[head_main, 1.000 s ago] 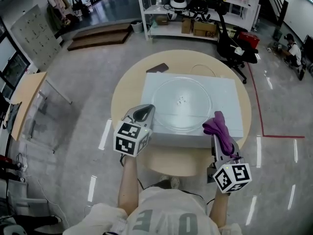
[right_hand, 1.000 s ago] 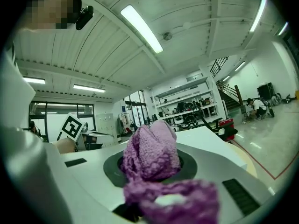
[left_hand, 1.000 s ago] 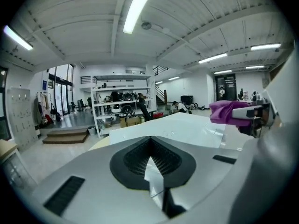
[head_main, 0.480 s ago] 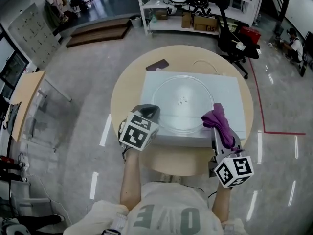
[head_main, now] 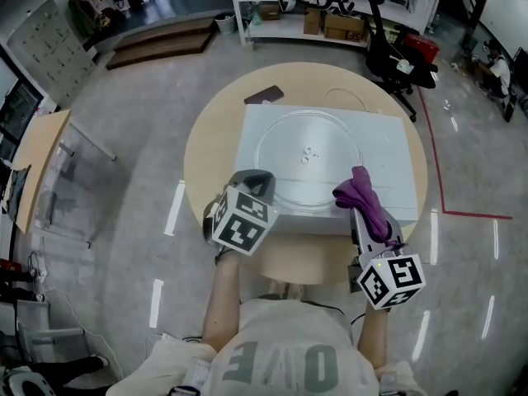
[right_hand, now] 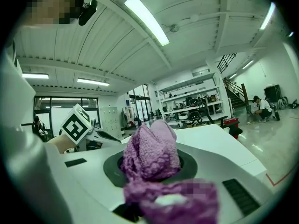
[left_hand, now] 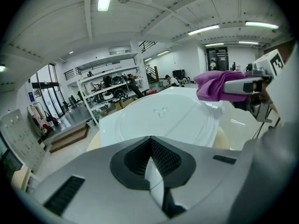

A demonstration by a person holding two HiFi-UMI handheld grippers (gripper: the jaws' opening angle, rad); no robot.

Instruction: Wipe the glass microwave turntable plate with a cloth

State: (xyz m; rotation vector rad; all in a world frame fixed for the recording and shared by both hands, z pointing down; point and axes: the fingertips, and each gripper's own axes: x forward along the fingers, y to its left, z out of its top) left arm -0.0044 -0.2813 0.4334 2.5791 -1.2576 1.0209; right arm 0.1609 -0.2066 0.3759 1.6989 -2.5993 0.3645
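While near plate [head_main: 305, 159], cloth [head_main: 364, 196] in claw [head_main: 360, 215]

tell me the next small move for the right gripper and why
Probably lower the right gripper until the purple cloth presses on the glass plate: the cloth is clamped in it and seems to hover above the plate's right rim.

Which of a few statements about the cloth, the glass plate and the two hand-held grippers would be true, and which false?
1. The purple cloth is clamped in the right hand-held gripper. True.
2. The left hand-held gripper holds the glass plate. False: its jaws are shut on nothing.
3. The glass plate lies flat on the white box. True.
4. The cloth is spread over the plate's middle. False: it is bunched up by the plate's rim, on the person's right.
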